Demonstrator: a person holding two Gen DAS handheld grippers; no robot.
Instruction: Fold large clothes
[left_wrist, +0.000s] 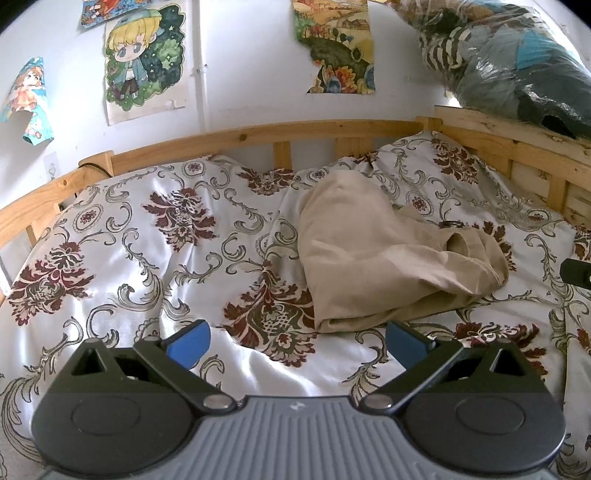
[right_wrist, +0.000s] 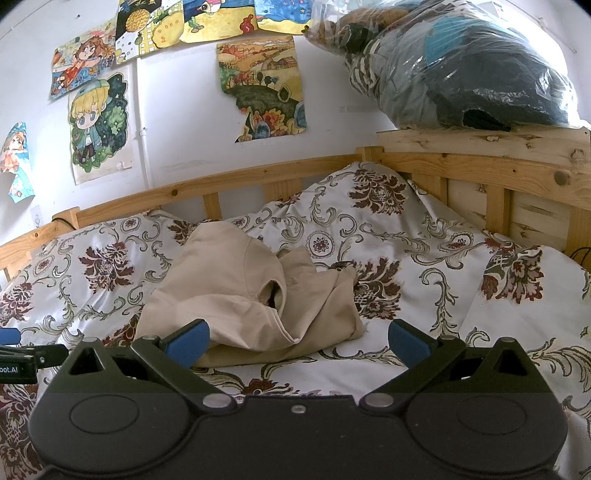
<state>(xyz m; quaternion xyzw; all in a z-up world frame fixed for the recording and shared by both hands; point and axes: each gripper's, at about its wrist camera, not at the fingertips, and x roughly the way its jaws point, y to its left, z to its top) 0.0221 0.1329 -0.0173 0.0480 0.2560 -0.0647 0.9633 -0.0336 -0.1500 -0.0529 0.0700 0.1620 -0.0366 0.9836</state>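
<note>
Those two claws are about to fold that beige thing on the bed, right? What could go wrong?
Three likely snags. The garment lies crumpled in overlapping layers, so a grab may catch several at once. The quilt under it is loose and wrinkled, so the open left gripper or right gripper might pinch it too. And the lumpy bedding could leave folds uneven.

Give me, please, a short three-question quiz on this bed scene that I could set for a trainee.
1. True or false: the left gripper is shut on the beige garment.
2. Where does the clear plastic bag of clothes sit? A) on the floral duvet B) on top of the wooden bed frame C) on the floor
3. Fill in: the beige garment lies ____ on the duvet, not flat.

Key: 1 false, as both it and the right gripper are open and empty; 2 B; 3 crumpled.
</note>
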